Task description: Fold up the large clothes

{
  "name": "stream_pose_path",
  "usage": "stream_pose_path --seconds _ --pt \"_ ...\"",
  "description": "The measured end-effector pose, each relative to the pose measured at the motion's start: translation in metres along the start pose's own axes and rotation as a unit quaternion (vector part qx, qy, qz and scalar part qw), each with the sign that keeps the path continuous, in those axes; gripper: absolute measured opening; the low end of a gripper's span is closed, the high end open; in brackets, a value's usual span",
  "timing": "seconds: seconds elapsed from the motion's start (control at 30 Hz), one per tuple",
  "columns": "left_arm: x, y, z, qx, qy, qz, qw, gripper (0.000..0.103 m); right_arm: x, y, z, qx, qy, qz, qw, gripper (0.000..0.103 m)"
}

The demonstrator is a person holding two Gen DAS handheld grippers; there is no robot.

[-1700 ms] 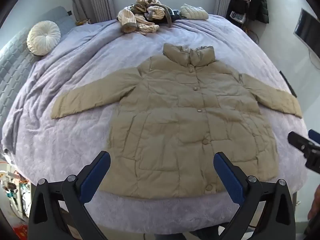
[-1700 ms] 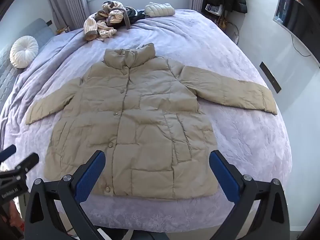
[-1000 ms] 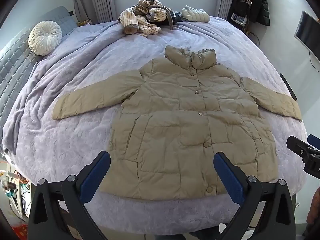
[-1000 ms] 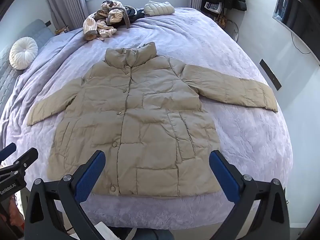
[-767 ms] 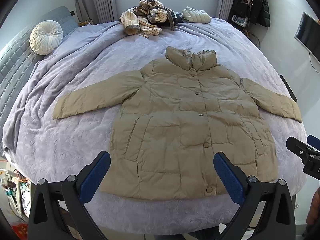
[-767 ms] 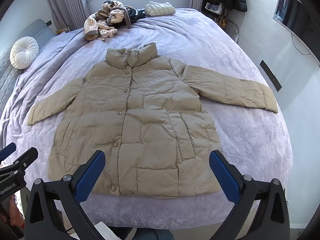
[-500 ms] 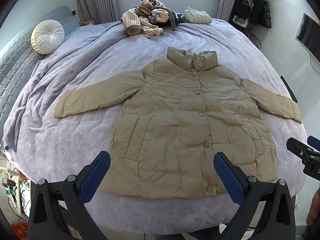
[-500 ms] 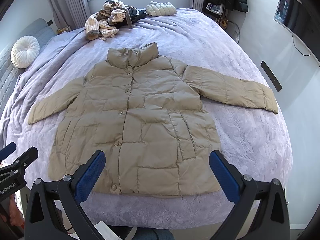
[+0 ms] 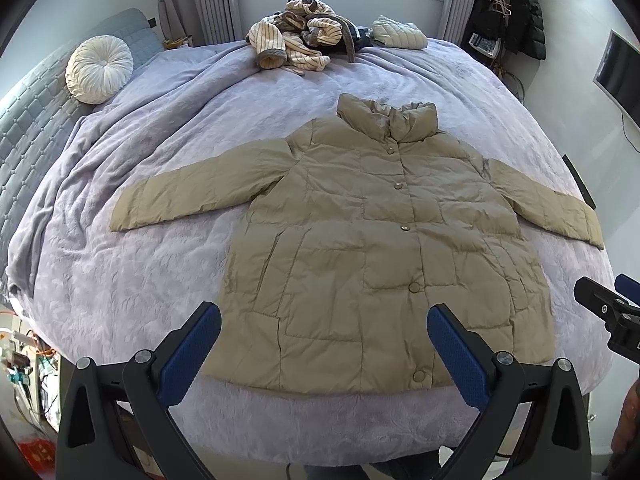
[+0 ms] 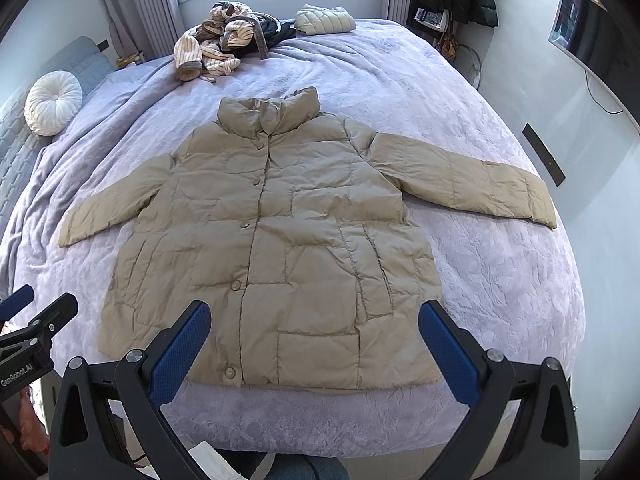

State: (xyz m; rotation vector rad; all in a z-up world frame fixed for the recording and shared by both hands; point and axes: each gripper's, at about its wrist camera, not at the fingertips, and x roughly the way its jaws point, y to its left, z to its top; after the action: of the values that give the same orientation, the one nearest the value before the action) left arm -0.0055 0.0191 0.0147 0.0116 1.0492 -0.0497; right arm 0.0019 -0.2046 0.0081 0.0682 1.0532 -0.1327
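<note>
A khaki padded jacket (image 9: 372,240) (image 10: 280,240) lies flat and buttoned on the lilac bed cover (image 9: 120,280) (image 10: 500,280), collar toward the window, both sleeves spread sideways. Its hem runs along the near edge of the bed. My left gripper (image 9: 324,344) hovers open above the hem, nothing between its blue pads (image 9: 192,348). My right gripper (image 10: 314,344) is also open above the hem, a bit further right. Each gripper shows at the edge of the other's view.
A heap of striped clothes (image 9: 296,44) (image 10: 216,48) and a folded pale puffer (image 9: 398,34) (image 10: 324,20) lie at the far end. A round white cushion (image 9: 99,68) (image 10: 52,102) rests at the left. Dark coats (image 9: 512,4) hang at the back right.
Both views have drifted slightly; the jacket sits a little lower and further right in frame than 1.7 s ago. The jacket itself has not moved and both grippers stay open.
</note>
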Motion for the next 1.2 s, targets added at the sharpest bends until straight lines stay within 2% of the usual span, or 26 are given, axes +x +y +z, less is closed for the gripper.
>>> stream_pose_path --seconds 1.2 --pt "-0.0011 0.0047 -0.0020 -0.001 0.000 0.002 1.0000 0.103 -0.0008 0.0006 -0.0012 0.002 0.000 0.002 1.000 0.103"
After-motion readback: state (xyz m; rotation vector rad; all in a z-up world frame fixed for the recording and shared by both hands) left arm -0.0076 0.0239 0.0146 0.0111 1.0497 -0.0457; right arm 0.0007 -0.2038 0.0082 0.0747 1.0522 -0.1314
